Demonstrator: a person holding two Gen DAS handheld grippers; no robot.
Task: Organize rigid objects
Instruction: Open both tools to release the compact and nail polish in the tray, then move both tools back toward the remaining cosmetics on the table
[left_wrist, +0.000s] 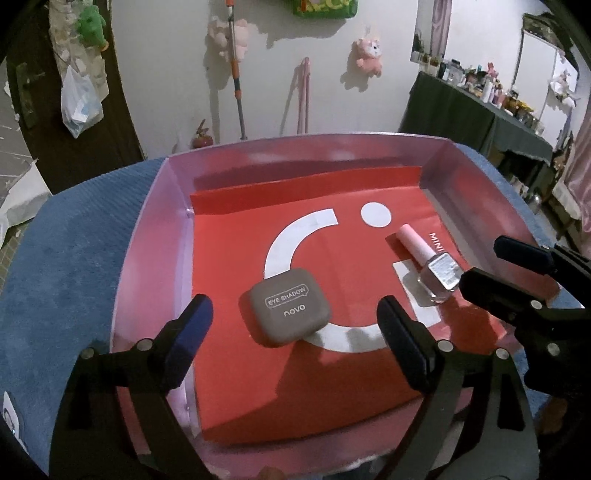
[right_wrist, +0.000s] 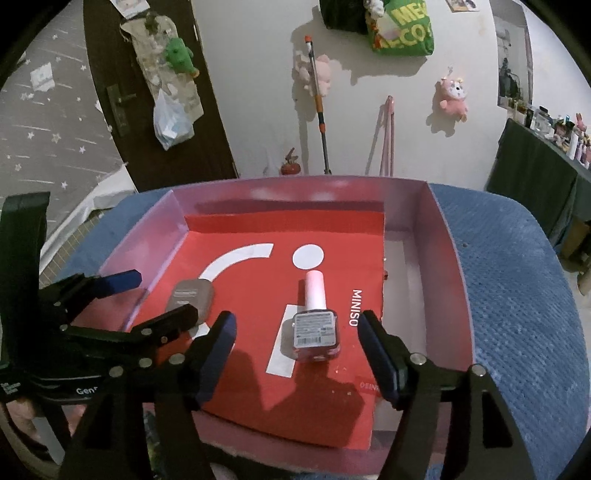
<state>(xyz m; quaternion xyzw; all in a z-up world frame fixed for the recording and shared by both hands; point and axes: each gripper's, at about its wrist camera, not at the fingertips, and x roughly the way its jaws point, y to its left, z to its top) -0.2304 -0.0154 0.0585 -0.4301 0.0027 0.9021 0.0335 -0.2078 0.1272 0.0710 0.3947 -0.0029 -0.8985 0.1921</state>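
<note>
Release looks done: we hold the left gripper (left_wrist: 291, 325) and right gripper (right_wrist: 295, 350) spread and empty above the eyeshadow case (left_wrist: 290, 307) and nail-polish bottle (right_wrist: 314, 325) lying in the pink tray (right_wrist: 447, 258), so next we likely withdraw.

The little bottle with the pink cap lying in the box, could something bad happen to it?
Maybe. The bottle lies on its side on the smooth red paper, so it might roll or slide if bumped. The right gripper is open with its fingers either side of it, so a small wobble could knock it. The left gripper is just as close to the eye shadow case, which could get pushed toward the box wall.
</note>
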